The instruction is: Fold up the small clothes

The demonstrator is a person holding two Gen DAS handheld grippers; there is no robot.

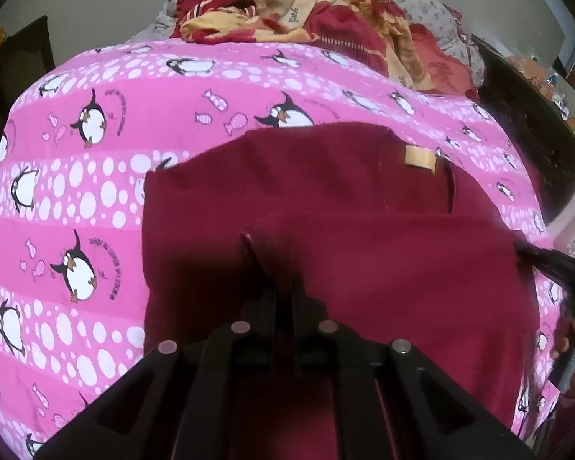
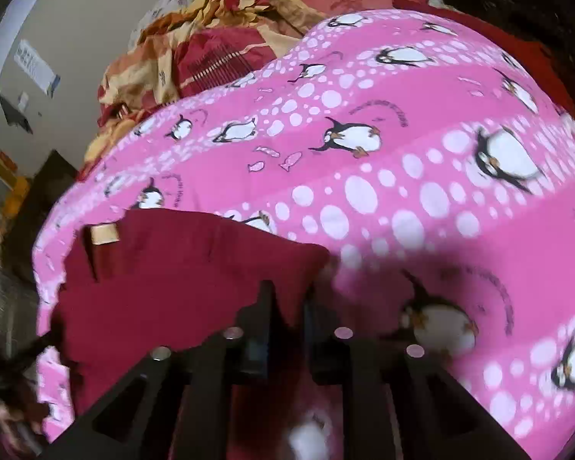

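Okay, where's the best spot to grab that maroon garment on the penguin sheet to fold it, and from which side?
Probably the far corner of the maroon garment beside its tan label. That edge lies flat and free on the pink penguin sheet, so a low approach from the far side should slip a finger under it. The middle is flat cloth, with no edge to pinch.

Maroon garment [image 1: 326, 230] flat on bedsheet

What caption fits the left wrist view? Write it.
Left gripper shut on the maroon garment spread over the pink penguin sheet.
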